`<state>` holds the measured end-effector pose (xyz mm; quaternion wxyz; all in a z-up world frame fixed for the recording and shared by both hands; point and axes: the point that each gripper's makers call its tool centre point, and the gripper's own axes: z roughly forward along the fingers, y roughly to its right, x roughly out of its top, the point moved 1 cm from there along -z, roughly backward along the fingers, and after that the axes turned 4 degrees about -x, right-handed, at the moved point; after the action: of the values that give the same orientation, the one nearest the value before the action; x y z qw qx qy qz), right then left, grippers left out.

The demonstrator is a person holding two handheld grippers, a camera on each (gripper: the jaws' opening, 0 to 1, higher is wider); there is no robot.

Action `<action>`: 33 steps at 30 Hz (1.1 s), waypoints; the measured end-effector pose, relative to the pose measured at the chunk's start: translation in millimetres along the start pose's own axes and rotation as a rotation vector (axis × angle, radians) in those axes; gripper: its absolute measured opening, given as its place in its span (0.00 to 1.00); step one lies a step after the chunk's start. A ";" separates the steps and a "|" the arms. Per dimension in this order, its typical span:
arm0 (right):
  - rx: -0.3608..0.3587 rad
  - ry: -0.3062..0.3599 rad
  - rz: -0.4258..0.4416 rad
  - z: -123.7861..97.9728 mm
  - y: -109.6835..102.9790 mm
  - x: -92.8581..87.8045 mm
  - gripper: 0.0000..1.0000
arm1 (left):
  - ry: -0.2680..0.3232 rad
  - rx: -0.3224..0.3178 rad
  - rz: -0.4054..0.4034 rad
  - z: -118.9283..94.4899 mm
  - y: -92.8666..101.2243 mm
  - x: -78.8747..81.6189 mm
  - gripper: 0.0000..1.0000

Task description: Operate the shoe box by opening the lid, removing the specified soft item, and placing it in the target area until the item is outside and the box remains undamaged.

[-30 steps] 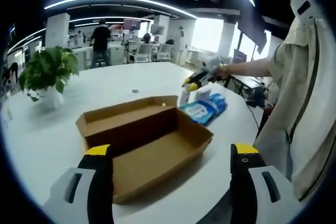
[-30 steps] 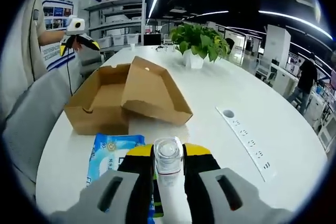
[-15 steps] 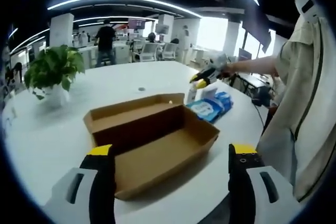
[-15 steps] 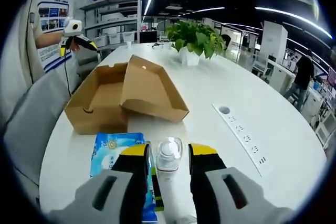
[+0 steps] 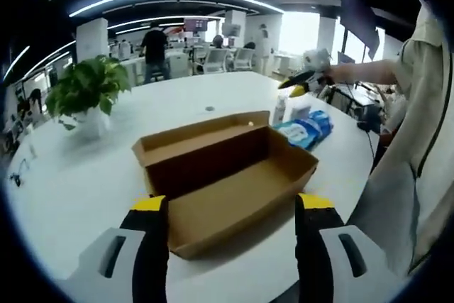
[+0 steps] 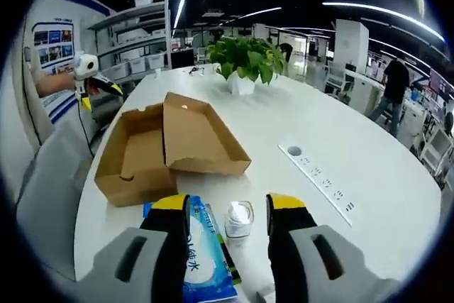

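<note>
A wide white tabletop (image 6: 340, 140) is seen, on which an open cardboard shoe box (image 6: 167, 147) is set, lid flipped back. Just beside it a blue wipes pack (image 6: 202, 260) and a small bottle (image 6: 239, 219) are placed; a potted plant (image 6: 245, 62) and a power strip (image 6: 323, 182) are farther off

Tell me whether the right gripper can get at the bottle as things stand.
Probably yes: the right gripper is open, with the bottle standing upright between its jaws on the table; nothing blocks it.

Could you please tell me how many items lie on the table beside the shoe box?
2: a blue wet-wipes pack and a small white clear-capped bottle, both between the open right gripper's jaws.
</note>
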<state>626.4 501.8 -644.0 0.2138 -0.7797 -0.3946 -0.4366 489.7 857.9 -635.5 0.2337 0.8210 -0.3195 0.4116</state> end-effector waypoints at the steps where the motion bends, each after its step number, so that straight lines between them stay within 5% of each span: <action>1: -0.002 -0.001 0.003 -0.4 -1.5 1.2 0.42 | -0.001 0.011 0.002 -0.5 -1.9 -0.6 0.69; 14: -0.050 0.008 0.050 4.8 -27.1 27.8 0.42 | -0.048 0.114 -0.001 -4.0 -28.8 -20.1 0.55; 28: -0.185 -0.018 0.141 28.6 -26.5 37.2 0.38 | -0.085 0.213 -0.151 -3.8 -58.5 -45.9 0.24; 33: -0.202 -0.045 0.144 42.2 -31.4 35.2 0.37 | -0.098 0.236 -0.196 -0.1 -69.0 -50.4 0.20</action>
<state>633.6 564.3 -636.7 0.1561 -0.8331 -0.2964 -0.4402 516.1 922.1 -685.4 0.1588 0.8890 -0.1985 0.3810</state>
